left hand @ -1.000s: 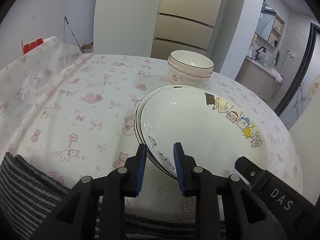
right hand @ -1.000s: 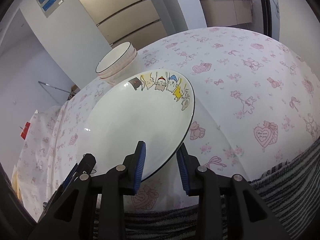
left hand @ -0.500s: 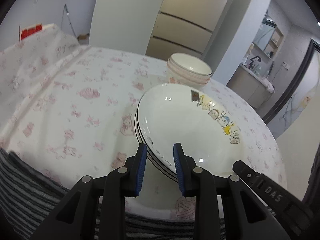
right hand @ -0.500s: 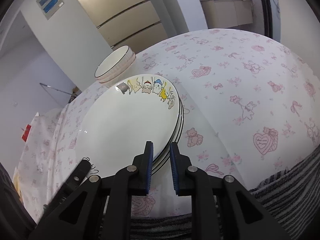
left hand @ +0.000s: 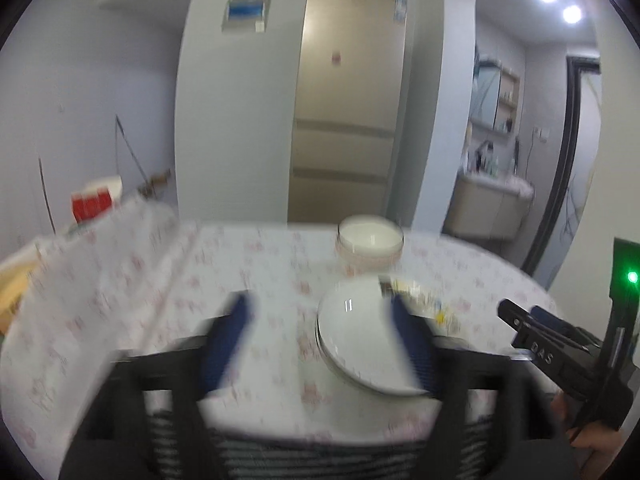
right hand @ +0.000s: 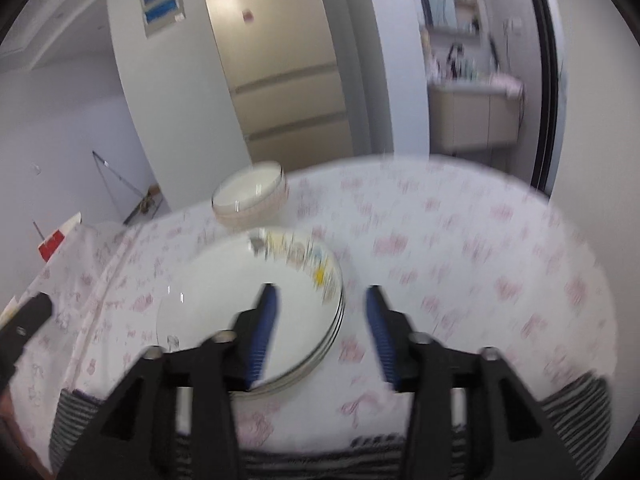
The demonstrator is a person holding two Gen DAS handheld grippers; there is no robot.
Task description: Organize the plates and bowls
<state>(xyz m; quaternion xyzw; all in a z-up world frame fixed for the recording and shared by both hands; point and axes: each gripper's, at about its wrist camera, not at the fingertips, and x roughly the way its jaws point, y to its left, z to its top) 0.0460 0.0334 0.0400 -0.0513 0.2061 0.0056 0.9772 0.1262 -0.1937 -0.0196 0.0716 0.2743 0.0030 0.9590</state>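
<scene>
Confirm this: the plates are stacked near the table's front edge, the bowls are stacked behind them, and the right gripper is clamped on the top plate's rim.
Not clamped. The right wrist view shows the right gripper with its jaws just opened and nothing between them. The plates are stacked near the table's front edge, the bowls behind them.

A stack of white plates [right hand: 240,304] with thin dark rims lies flat on the desk toward its near edge; the top plate bears a row of small cartoon figures along its far rim. Just beyond it, toward the far edge, stand nested white bowls [right hand: 250,200] with ribbed pinkish sides.
</scene>
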